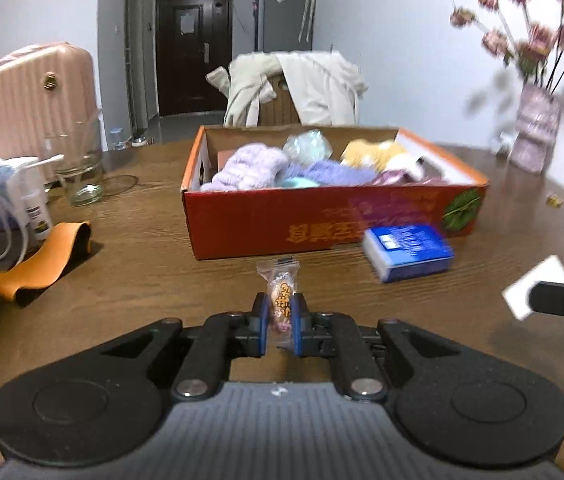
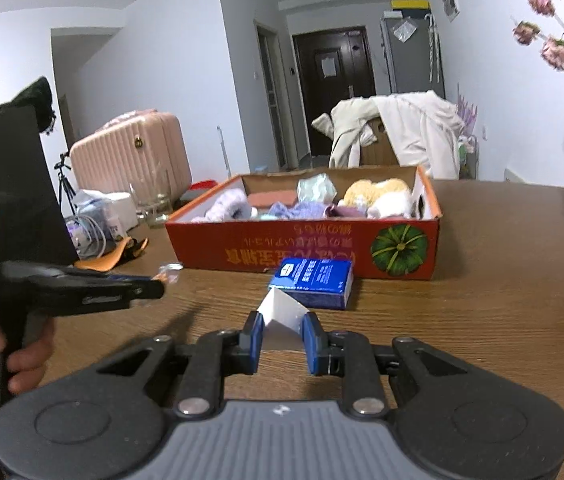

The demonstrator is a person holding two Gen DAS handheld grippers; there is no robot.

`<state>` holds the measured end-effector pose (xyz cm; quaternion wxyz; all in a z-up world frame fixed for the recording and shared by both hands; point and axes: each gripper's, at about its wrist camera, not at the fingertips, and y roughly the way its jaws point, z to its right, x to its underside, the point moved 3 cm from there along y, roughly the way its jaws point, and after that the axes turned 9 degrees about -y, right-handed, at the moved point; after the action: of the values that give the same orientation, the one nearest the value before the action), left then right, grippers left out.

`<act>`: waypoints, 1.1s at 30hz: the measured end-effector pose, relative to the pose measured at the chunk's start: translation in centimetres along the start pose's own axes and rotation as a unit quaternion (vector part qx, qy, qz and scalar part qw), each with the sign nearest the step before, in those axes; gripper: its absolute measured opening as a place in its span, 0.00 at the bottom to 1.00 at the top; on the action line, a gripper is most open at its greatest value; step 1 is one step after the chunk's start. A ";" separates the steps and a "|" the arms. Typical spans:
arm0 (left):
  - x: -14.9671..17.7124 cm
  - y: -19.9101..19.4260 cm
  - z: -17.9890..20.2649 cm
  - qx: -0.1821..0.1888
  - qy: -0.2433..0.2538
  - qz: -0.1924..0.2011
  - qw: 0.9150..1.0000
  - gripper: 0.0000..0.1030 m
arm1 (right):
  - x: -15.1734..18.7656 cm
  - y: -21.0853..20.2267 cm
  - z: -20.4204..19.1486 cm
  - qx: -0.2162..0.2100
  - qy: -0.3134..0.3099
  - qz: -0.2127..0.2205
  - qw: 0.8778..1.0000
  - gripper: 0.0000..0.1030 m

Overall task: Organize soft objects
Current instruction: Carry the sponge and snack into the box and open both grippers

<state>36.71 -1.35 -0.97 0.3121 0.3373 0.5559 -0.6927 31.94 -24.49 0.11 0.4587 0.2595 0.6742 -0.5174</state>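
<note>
A small clear-wrapped snack packet (image 1: pixel 280 300) is sitting pinched in the left gripper (image 1: pixel 280 312) at lower centre, the right gripper (image 2: pixel 280 334) is clamping a white block (image 2: pixel 283 312), and beyond are lying a blue pack (image 1: pixel 409 250) and the red box (image 1: pixel 282 224) holding plush items.

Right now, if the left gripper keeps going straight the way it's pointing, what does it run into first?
Most likely the front wall of the orange cardboard box, straight ahead of the left gripper, which is shut on a wrapped snack packet. Only bare table shows between; depth is uncertain.
</note>
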 end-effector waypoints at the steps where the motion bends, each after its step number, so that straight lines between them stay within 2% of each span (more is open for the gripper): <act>1: 0.2 -1.0 0.3 0.001 -0.002 0.005 1.000 0.12 | 0.0 -0.7 -0.1 0.001 0.000 0.004 1.000 0.20; 12: 2.3 -12.7 2.6 0.017 -0.016 0.063 0.998 0.12 | 0.0 -9.1 -2.8 -0.006 -0.014 0.066 0.998 0.21; 16: 3.3 -15.6 3.7 0.023 -0.009 0.080 0.997 0.12 | 0.9 -11.9 -3.6 -0.005 -0.016 0.081 0.997 0.21; 24: 4.3 -17.4 4.8 0.030 0.001 0.084 0.996 0.12 | 3.4 -15.1 -3.9 0.005 0.000 0.087 0.996 0.21; 33: 3.8 -17.1 5.2 0.030 0.008 0.094 0.995 0.12 | 2.9 -15.7 -3.4 0.017 0.000 0.097 0.995 0.21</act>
<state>20.08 -3.45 6.36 0.3613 0.4023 0.5033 -0.6740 16.57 -26.88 4.91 0.5023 0.3312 0.6367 -0.4823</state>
